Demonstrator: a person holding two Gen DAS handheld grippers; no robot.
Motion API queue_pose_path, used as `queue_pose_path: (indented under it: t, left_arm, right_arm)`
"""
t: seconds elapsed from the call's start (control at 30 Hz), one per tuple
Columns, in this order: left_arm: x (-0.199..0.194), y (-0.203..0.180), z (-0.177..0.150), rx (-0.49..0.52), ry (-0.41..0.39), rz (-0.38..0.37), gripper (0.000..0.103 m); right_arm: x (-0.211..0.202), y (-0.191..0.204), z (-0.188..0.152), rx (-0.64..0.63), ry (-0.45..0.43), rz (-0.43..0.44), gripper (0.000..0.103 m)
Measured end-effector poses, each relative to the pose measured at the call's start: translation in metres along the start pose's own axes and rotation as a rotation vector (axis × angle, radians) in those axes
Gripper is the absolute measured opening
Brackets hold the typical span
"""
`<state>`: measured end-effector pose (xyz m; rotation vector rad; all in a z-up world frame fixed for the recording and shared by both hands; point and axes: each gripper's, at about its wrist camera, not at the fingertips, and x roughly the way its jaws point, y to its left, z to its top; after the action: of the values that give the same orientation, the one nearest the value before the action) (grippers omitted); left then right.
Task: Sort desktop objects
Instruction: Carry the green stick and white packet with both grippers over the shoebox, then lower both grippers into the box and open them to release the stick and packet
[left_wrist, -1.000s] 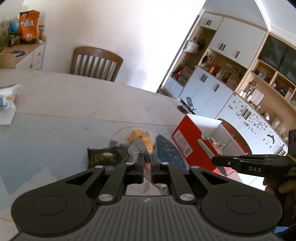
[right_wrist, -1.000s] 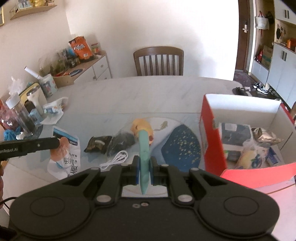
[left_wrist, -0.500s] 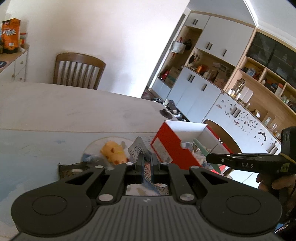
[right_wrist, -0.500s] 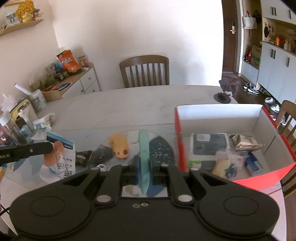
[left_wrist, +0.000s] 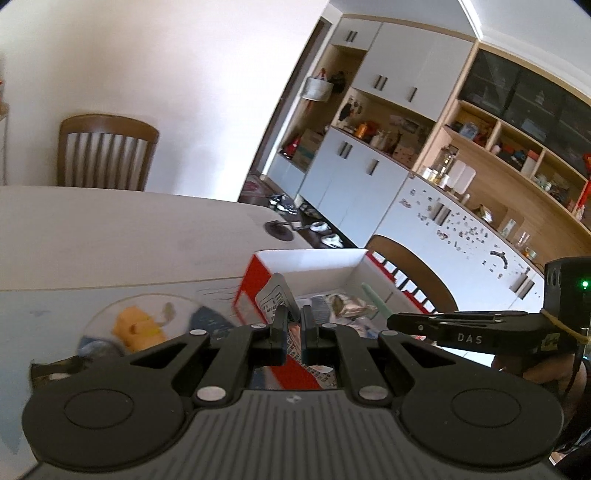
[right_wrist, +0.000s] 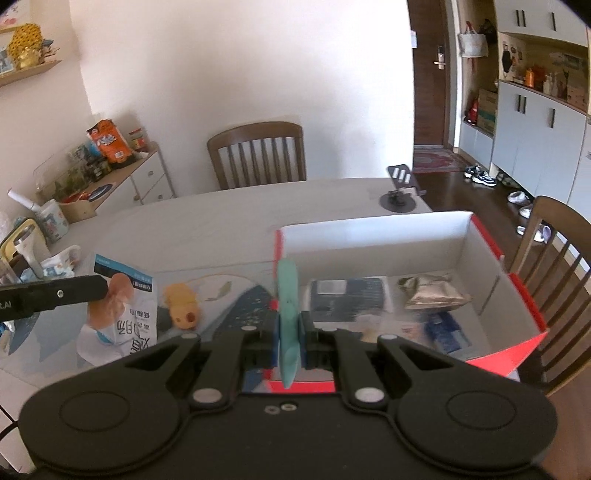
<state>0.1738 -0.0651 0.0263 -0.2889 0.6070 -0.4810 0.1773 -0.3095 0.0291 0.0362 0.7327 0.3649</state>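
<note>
Left wrist view: left gripper (left_wrist: 293, 328) clamps a printed packet (left_wrist: 275, 301), carrying it beside the red box (left_wrist: 255, 286); next, clear the near wall and release inside.

Right wrist view: right gripper (right_wrist: 290, 334) pinches a teal strip (right_wrist: 287, 295) at the box's left wall. Yellow toy (right_wrist: 183, 302) remains on the table (right_wrist: 221, 221); the box already holds clutter.

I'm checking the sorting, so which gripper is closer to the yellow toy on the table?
Left. The left gripper, shut on a printed packet, hangs just left of the yellow toy. The right gripper, shut on a teal stick, is over the red box edge.
</note>
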Motion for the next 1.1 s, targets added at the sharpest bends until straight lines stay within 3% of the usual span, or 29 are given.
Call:
queue_pose_path:
  t: [0.47,1.1]
  left_arm:
    - [0.058,-0.051,0.013,0.049,0.031,-0.056,0.005]
    - [0.140,-0.095,0.029,0.144,0.080,-0.140,0.005]
  right_arm:
    - [0.000,-0.056,0.009,0.026,-0.009,-0.027,0.010]
    - [0.033,-0.115,0.019,0.054,0.024,-0.098,0.010]
